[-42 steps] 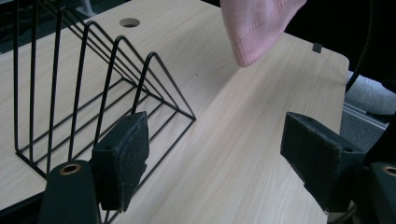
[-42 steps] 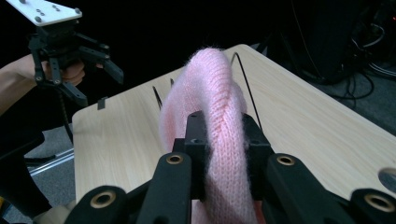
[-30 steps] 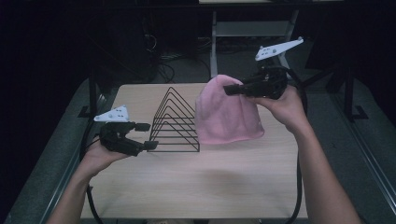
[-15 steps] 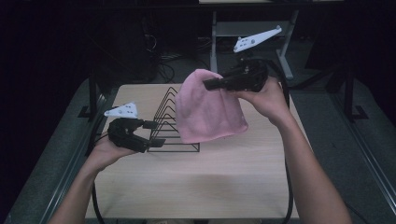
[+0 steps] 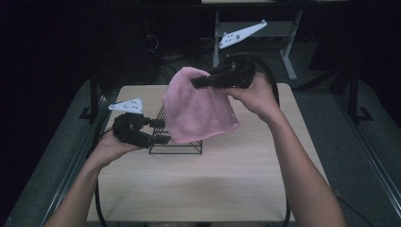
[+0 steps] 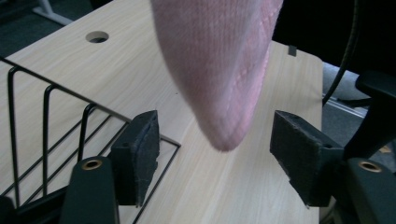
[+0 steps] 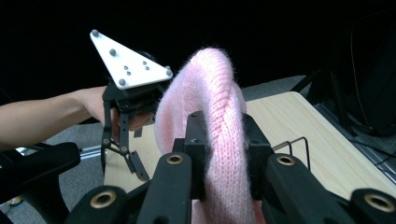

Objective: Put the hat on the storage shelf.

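Note:
A pink knit hat hangs in the air above the table, pinched at its top edge by my right gripper, which is shut on it. The hat drapes in front of a black wire rack that stands on the wooden table. My left gripper is at the rack's left end, level and open. Its jaws have just been closing, and the hat's lower corner hangs between the pads without touching them. The rack's wires lie beside the left jaw.
A round cable hole sits in the far tabletop. Behind the table stands a white-legged frame in a dark room. Metal rails run along the table's sides. Bare tabletop lies in front of the rack and to the right.
My right hand has carried the hat left and up, so that it now hangs over the rack. My left gripper has moved right, up to the rack and the hat's lower corner.

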The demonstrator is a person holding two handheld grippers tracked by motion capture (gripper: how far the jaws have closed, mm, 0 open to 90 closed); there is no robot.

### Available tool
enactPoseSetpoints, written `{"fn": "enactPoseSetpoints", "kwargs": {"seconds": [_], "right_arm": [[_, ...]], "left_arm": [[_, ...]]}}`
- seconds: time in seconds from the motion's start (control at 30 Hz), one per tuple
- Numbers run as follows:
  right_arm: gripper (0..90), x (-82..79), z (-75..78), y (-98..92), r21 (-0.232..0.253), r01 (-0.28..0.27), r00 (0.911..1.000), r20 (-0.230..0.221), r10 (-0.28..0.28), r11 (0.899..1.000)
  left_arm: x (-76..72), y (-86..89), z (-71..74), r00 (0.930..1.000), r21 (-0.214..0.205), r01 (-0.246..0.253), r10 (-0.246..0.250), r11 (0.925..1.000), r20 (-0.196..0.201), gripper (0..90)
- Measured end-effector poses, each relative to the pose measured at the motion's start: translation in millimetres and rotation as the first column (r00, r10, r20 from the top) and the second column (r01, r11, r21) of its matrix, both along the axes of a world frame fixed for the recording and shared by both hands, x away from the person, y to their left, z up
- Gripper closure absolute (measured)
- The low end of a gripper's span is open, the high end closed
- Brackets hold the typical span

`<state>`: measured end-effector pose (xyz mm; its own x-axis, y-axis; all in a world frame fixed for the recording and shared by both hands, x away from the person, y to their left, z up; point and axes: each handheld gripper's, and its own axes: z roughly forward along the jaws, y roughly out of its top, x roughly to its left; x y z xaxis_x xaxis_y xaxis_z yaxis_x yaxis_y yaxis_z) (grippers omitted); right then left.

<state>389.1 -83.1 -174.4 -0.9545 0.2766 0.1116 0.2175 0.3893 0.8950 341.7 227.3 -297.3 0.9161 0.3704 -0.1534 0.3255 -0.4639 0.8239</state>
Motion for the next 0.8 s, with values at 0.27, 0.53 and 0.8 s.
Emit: {"fn": "enactPoseSetpoints", "kwargs": {"seconds": [0.27, 0.53, 0.8], "right_arm": [[77.2, 1.0, 5.3, 12.6, 0.025, -0.014, 0.9998, 0.013, 0.013, 1.0], [77.4, 4.1, 6.5, 19.1, 0.062, -0.011, 0.9996, 0.027, 0.009, 0.998], [77.4, 13.9, 4.8, 24.5, 0.068, -0.008, 0.9997, 0.024, 0.006, 0.998]], "left_arm": [[9.7, 4.4, 2.1, 0.9995, -0.051, 0.018, -0.019, 0.9985, -0.026, 61.9], [17.7, 21.0, 8.6, 0.9991, -0.088, 0.013, -0.016, 0.996, -0.04, 81.9], [29.1, 32.0, 15.0, 0.9991, -0.045, -0.039, 0.038, 0.9982, -0.019, 82.9]]}}
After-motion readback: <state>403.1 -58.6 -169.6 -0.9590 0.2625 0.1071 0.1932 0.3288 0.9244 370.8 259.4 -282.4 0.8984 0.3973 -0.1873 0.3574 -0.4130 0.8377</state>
